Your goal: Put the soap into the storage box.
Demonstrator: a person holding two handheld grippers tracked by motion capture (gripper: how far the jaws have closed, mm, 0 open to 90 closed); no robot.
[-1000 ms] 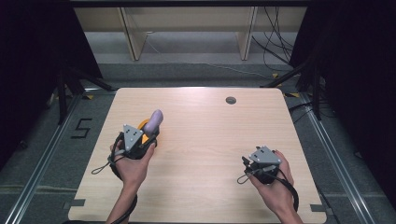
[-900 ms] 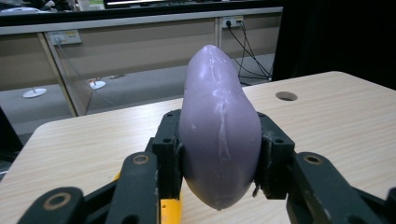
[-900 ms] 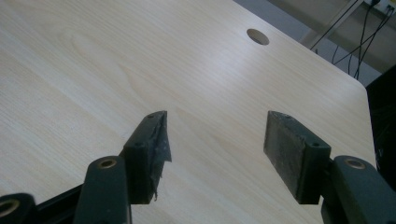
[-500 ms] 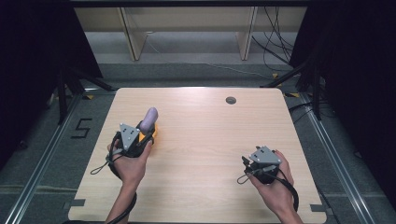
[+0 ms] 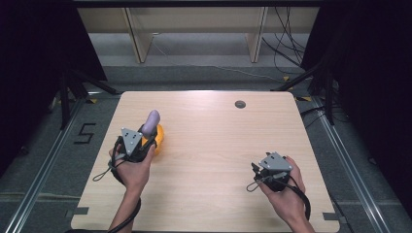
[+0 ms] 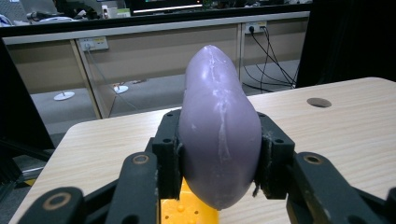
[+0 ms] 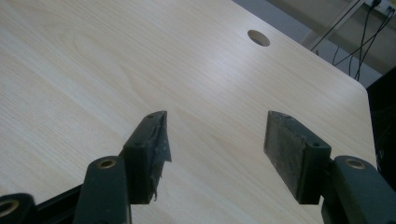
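We note the left gripper [image 5: 144, 137] at the left part of the table [image 5: 214, 145], its jaws clamped on a smooth purple eggplant-shaped object [image 6: 218, 135]. In the left gripper view the two pads press the object's widest part from either side, its narrow end pointing up and away from the camera. Gripping at the bulge looks deliberate to us: the rounded skin would likely slip out of a hold nearer the tip. Directly beneath it sits a yellow piece [image 6: 187, 210] with small raised bumps; in the high view this yellow piece [image 5: 159, 138] lies on the table at the gripper's far side. We cannot tell whether the purple object touches it or hangs just above. The right gripper [image 5: 265, 174] rests well apart, near the table's front right, jaws partly open with nothing between them, bare wood beyond the pads, apparently parked clear of the work. A round hole [image 5: 240, 104] marks the table's far edge.
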